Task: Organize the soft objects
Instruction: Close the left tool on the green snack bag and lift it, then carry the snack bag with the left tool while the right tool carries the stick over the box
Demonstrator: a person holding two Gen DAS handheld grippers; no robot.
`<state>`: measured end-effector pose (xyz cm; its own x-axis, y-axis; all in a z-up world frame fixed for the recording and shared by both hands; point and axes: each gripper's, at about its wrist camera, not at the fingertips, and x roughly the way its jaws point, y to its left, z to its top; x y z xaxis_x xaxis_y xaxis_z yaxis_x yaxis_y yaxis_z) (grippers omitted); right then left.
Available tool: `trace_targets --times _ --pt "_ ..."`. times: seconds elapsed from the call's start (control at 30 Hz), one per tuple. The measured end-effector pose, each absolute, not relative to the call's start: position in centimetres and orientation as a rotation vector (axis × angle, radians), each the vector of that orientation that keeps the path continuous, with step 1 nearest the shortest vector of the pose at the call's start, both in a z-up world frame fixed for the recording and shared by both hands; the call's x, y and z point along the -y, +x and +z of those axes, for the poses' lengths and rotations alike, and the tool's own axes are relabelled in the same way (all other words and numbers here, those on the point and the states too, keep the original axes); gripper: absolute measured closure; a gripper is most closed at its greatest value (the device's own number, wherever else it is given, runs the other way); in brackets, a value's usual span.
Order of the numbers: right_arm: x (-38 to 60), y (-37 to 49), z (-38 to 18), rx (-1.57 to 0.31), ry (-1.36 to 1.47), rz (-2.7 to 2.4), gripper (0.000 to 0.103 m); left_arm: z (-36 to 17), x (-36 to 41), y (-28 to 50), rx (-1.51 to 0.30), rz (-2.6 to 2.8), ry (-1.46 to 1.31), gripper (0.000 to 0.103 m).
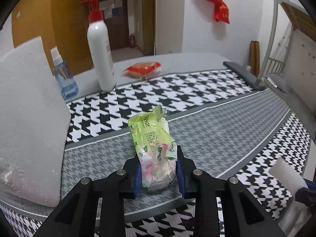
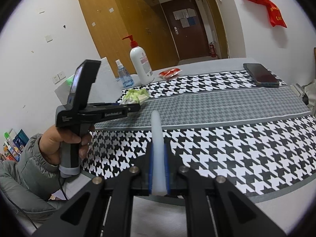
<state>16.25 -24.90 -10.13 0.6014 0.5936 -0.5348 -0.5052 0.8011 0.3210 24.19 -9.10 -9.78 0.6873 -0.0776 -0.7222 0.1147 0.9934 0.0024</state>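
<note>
Houndstooth-covered desk (image 1: 227,138) with pump bottle (image 1: 100,53) and spray bottle (image 1: 64,77) at the far edge, left tongs (image 1: 159,169) clamped on a green tissue pack (image 1: 154,144) over the grey stripe, right tongs (image 2: 159,169) pinching a white foam strip (image 2: 158,148), large foam block (image 1: 29,118) at left.

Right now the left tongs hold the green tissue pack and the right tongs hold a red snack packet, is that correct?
Not quite. The right tongs hold a white foam strip, as the right wrist view shows. The left tongs do hold the green tissue pack.
</note>
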Motion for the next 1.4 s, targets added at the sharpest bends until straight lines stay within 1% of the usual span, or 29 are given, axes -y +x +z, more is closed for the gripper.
trace_targets --times 0.43,0.77,1.17,1.4 --pt "22.9 15.1 -8.2 -0.631 0.112 0.674 0.09 -4.8 7.6 18.8 -0.656 -0.124 0.042 0.072" --pt "20.7 13.8 -6.5 -0.597 0.078 0.722 0.09 -2.3 5.1 14.6 -0.561 -0.121 0.002 0.072" --pt "17.0 13.0 -5.0 -0.568 0.029 0.795 0.09 -0.2 1.2 10.2 -0.485 -0.068 -0.025 0.072" --pt "14.2 12.6 -4.2 -0.553 -0.006 0.862 0.09 0.0 -0.8 8.4 -0.463 -0.014 -0.031 0.072"
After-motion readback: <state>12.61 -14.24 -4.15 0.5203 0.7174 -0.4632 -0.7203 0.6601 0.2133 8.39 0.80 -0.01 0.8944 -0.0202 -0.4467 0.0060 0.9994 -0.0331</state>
